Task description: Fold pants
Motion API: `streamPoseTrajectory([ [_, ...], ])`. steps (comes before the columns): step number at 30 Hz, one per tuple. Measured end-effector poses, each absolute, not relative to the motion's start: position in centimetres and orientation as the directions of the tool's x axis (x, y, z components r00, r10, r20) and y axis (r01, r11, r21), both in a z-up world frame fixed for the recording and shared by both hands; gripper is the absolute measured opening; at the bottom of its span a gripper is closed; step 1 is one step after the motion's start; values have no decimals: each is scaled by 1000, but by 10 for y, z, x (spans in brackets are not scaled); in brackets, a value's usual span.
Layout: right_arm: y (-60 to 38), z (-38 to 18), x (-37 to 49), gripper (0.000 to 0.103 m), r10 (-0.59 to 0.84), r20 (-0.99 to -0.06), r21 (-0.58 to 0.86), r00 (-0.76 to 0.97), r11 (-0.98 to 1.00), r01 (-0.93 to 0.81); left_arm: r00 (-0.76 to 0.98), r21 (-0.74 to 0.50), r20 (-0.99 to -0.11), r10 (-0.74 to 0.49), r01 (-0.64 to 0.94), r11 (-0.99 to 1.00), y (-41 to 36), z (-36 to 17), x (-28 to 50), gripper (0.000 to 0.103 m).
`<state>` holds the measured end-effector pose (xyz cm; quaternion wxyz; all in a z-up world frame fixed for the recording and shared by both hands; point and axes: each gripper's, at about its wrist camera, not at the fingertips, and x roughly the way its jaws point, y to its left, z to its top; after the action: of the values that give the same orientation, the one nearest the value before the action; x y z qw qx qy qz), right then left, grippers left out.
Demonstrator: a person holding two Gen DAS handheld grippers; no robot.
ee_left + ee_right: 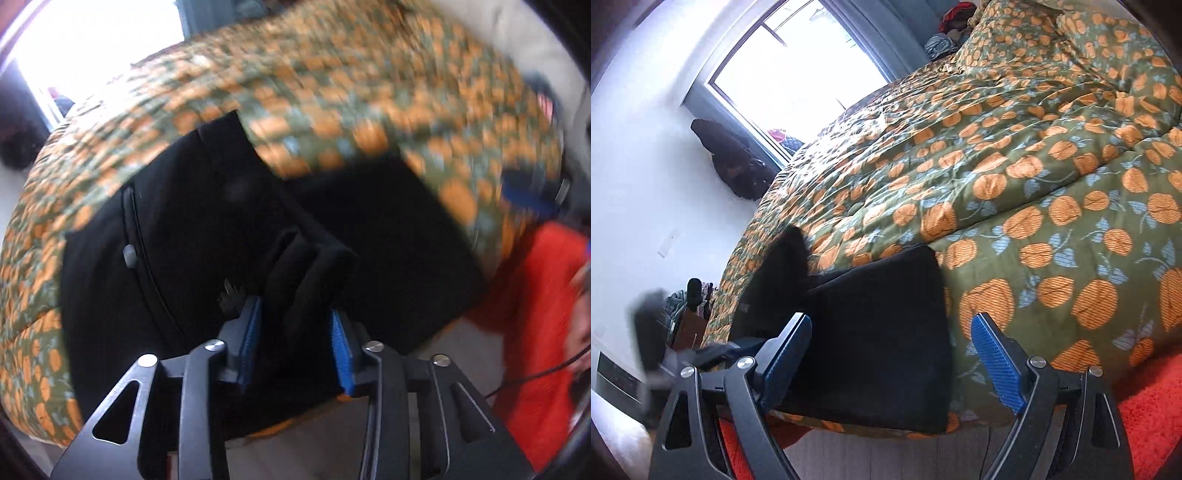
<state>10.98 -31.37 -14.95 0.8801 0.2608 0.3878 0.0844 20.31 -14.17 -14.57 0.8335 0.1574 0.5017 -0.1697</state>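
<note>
Currently the fold is under way: the black pants (875,347) lie at the near edge of the bed (1052,206), on its green quilt printed with orange fruit, and part of the cloth is lifted. The left gripper (295,325) has a bunched ridge of the pants between its blue pads (251,328); the jaws stand at a middling width, the cloth fills the gap and the pads appear to press on it. A zip with a grey pull (129,254) runs down the cloth to that gripper's left. The right gripper (892,343) hovers over the flat, already doubled section with its jaws wide and nothing held. The next move probably calls for carrying the lifted part across onto the flat section, edges aligned, with the right gripper ready to pin or smooth the stack. No brand, label or legible writing shows; the left view is blurred.
</note>
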Motion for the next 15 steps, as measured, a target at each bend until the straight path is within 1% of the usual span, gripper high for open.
streamPoseTrajectory([
  [2, -318, -150, 108, 88, 347, -638, 523, 687, 851, 56, 455, 83, -877, -152, 457, 886, -144, -138, 192, 57],
  [3, -319, -151, 107, 88, 345, -638, 522, 689, 851, 59, 458, 61, -871, -179, 463, 884, -142, -130, 187, 68],
  [4, -321, -151, 106, 88, 341, -638, 523, 690, 850, 64, 469, 50, -861, -197, 463, 885, -138, -121, 183, 74],
  [8, -328, -155, 108, 88, 331, -640, 535, 693, 840, 93, 526, 20, -815, -243, 445, 895, -111, -76, 169, 75],
  [10, -330, -155, 108, 88, 329, -638, 539, 696, 836, 99, 564, -18, -783, -264, 403, 915, -83, -52, 168, 79],
  [11, -330, -155, 108, 88, 329, -636, 541, 698, 835, 99, 596, -38, -760, -260, 358, 933, -61, -41, 170, 82],
  [13, -330, -152, 106, 88, 330, -629, 543, 704, 835, 94, 649, -65, -727, -225, 262, 963, -23, -29, 181, 89],
  [15, -327, -151, 106, 88, 338, -625, 543, 703, 836, 81, 683, -64, -716, -142, 139, 988, 15, -31, 196, 89],
])
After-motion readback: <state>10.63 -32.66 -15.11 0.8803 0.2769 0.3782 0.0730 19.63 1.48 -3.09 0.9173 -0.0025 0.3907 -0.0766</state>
